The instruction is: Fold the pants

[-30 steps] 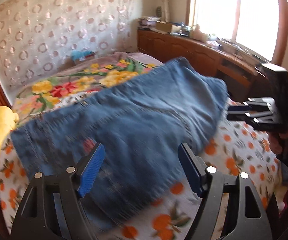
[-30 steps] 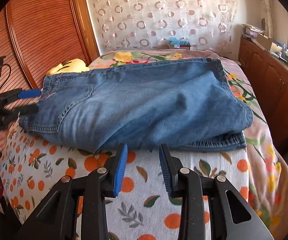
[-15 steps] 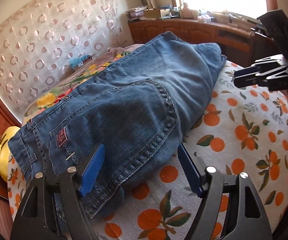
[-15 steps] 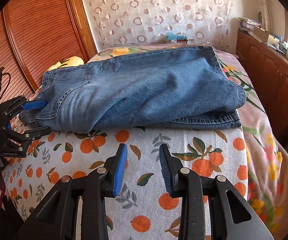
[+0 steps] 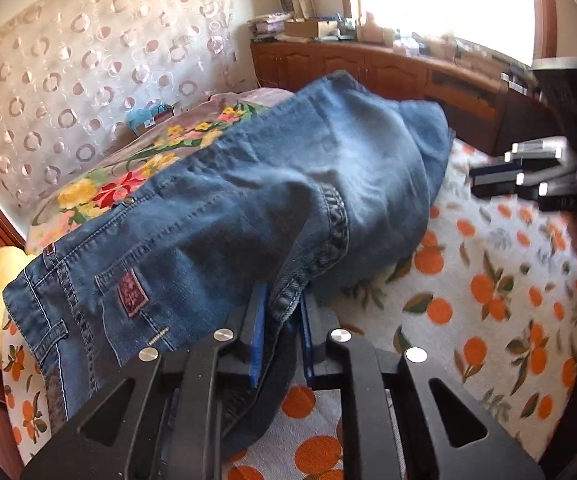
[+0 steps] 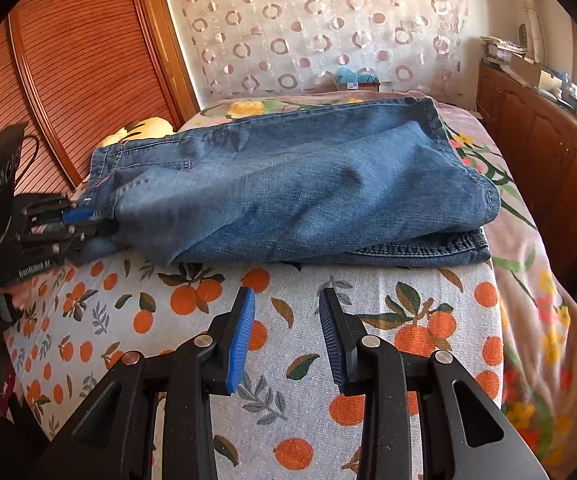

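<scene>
Lying folded across an orange-print sheet [image 6: 368, 288] on the bed, the blue jeans [image 6: 308, 196] have their waistband at the left. The left gripper [image 5: 282, 320] is closing on the denim's near seam edge, with the fabric pinched between its blue pads. The right gripper [image 6: 286, 332] hovers partly apart over bare sheet, near the jeans, holding nothing.

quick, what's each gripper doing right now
Left gripper: jaws closing, pads pinching the jeans at the waist-end edge.
Right gripper: open, empty, over the bedsheet.
</scene>
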{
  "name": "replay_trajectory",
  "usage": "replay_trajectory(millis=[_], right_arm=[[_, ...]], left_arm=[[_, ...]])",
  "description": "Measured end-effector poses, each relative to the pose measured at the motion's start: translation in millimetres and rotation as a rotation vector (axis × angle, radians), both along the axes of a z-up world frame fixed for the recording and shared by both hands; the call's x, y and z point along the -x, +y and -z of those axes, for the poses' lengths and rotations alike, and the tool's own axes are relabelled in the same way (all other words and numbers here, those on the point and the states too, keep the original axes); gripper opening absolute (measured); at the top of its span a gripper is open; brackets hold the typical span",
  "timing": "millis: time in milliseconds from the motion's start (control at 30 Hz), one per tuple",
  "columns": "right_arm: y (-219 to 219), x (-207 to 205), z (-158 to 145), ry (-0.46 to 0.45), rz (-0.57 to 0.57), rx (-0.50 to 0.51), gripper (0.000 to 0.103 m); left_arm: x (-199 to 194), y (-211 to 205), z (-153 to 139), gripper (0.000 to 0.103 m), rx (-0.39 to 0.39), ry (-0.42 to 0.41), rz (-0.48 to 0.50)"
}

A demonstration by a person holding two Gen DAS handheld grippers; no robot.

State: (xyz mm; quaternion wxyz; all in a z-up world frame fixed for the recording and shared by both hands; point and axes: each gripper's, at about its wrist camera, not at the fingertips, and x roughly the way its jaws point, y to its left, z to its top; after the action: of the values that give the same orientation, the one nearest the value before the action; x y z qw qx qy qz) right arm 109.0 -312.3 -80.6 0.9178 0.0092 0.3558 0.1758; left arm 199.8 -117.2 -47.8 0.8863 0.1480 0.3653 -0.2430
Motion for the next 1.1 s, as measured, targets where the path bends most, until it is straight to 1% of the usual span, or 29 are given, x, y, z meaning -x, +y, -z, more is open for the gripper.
replay_trajectory(millis=[100, 233, 400, 467, 600, 733, 833, 967, 1067, 1100], right_arm=[[4.0, -1.0, 0.8, 0.004, -0.011, -0.008, 0.035], [15.3, -6.5, 1.3, 0.008, -0.033, -0.012, 0.035], [43.2, -18.6, -4.1, 0.0, -0.095, 0.001, 0.035], [53.7, -23.8, -6.9, -0.002, -0.125, 0.0, 0.035], [71.5, -37.9, -8.5, 0.008, -0.165, -0.02, 0.035], [87.0, -52.2, -6.4, 0.023, -0.197, -0.023, 0.035], [94.2, -54.1, -10.6, -0.005, -0.209, -0.017, 0.035], [102.2, -62.2, -16.0, -0.022, -0.221, -0.053, 0.035], [103.3, -71.8, -21.1, -0.046, -0.209, -0.071, 0.035], [103.3, -76.2, -23.0, -0.052, -0.209, -0.075, 0.032]], left_arm=[[-6.0, 3.4, -11.1, 0.013, 0.022, -0.023, -0.015], [-18.3, 3.1, -18.1, 0.011, 0.008, -0.042, -0.027], [-37.2, 8.4, -28.0, 0.011, 0.008, -0.06, -0.04], [-47.6, 14.7, -29.6, 0.011, 0.03, -0.047, -0.052], [-62.6, 24.5, -26.2, 0.011, 0.08, 0.008, -0.061], [-60.8, 23.1, -23.0, 0.011, 0.074, 0.01, -0.054], [-57.9, 22.9, -21.7, 0.011, 0.075, 0.013, -0.05], [-56.9, 24.5, -20.5, 0.011, 0.071, 0.017, -0.044], [-55.6, 26.9, -20.0, 0.011, 0.082, 0.023, -0.05], [-54.2, 28.4, -20.1, 0.011, 0.085, 0.025, -0.051]])
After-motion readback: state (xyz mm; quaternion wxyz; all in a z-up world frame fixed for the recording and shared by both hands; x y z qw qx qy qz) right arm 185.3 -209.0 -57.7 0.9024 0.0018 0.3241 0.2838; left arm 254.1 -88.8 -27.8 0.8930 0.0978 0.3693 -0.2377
